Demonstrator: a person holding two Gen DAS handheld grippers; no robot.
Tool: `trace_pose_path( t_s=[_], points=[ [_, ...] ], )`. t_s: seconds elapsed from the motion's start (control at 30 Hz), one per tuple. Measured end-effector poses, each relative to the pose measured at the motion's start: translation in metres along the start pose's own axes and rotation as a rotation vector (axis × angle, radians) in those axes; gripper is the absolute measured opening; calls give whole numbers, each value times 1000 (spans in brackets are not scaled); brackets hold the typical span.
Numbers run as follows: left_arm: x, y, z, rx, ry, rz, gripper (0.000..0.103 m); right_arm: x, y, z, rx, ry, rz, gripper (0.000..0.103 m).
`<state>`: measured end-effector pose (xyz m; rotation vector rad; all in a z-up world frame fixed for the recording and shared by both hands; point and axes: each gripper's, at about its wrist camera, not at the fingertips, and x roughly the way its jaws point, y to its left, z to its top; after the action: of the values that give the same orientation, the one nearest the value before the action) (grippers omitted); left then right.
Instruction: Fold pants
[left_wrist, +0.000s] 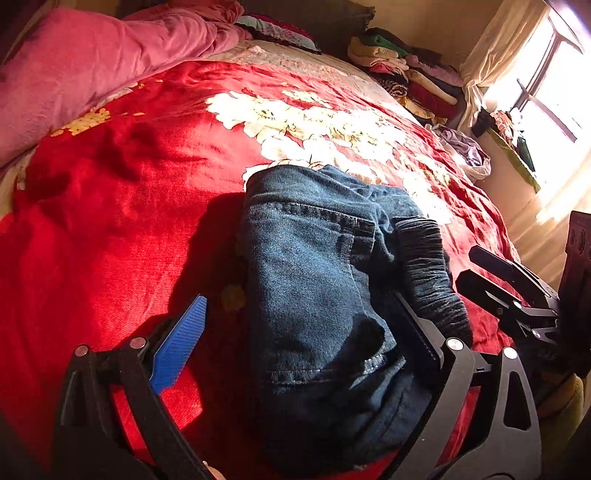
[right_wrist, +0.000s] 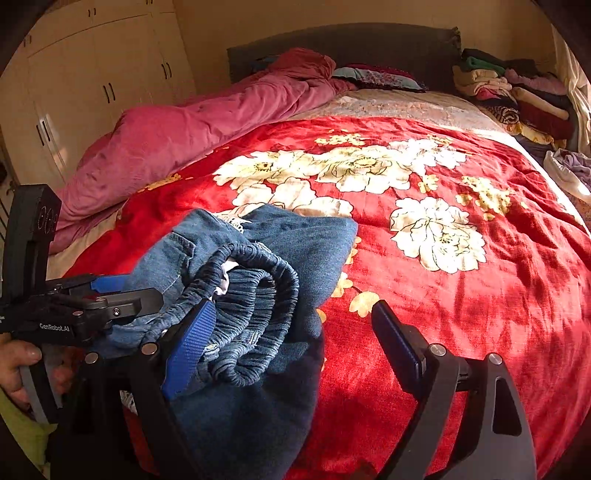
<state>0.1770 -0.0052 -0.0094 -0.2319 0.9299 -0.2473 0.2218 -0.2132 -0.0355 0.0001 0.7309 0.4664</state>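
Harsh sun pours through the window (left_wrist: 554, 92), blown out to white glare. Deep shadows fall across the red blanket (left_wrist: 110, 229). Fisheye bending curves the edges; corners go dark.

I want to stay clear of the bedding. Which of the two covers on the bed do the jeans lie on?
The jeans lie on the red flowered blanket; the plain pink quilt is bunched along the bed's far left side, apart from them.

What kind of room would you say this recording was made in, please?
Most likely a home bedroom: a bed spread with a red floral blanket, a pink quilt bunched along one side, built-in wardrobe doors behind, and stacked folded clothes near the headboard.
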Motion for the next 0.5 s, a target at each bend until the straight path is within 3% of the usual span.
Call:
trace_pose_path(
  t_s=[0.27, 0.5],
  points=[
    [-46, -14, -7, 24, -83, 32, 93, -51, 15, -1, -31, -99, 1, 98],
    [-86, -28, -17, 52, -153, 66, 93, -94, 29, -9, -57, -178, -44, 98]
  ],
)
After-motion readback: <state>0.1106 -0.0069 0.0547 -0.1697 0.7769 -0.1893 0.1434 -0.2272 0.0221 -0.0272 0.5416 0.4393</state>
